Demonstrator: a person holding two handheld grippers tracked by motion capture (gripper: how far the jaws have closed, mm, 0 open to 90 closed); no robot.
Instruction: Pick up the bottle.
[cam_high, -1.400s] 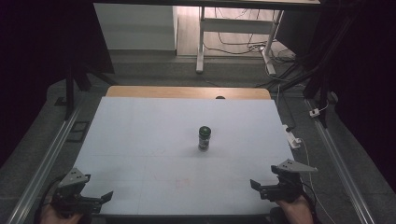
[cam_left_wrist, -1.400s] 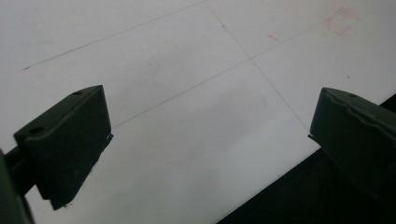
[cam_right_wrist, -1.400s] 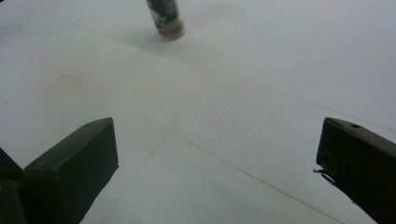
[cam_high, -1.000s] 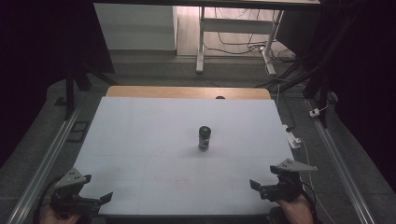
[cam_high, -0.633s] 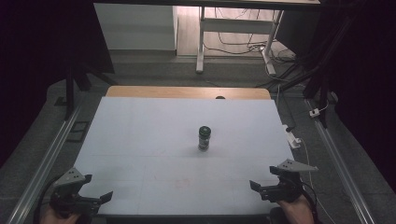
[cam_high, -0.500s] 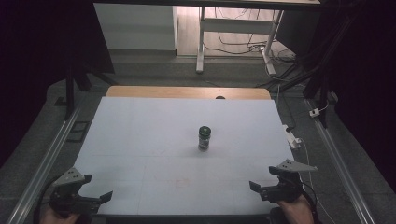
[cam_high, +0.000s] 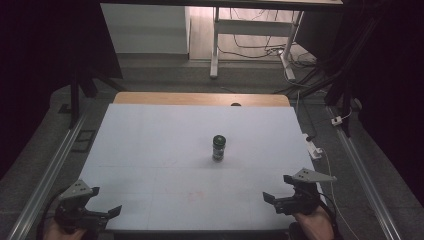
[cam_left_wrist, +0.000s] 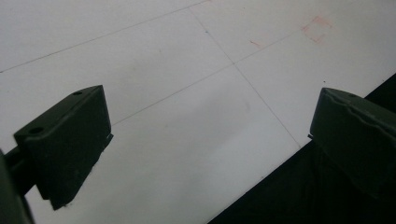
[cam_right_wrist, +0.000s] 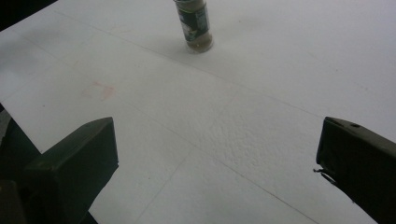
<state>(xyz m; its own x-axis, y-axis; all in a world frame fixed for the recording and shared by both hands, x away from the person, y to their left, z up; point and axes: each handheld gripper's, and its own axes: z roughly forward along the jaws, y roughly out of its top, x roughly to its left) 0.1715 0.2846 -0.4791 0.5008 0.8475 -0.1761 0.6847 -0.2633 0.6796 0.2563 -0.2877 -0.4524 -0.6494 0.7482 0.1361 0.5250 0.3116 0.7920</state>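
Jaws of both grippers stand wide apart, empty. In the high view, the left gripper (cam_high: 80, 212) sits at lower left and the right gripper (cam_high: 292, 197) at lower right, with the spice jar (cam_high: 219, 147) upright mid-frame on the white worktop (cam_high: 150, 145). In the left gripper view, bare worktop lies between the jaws. In the right gripper view, the spice jar (cam_right_wrist: 194, 25) stands at top centre.
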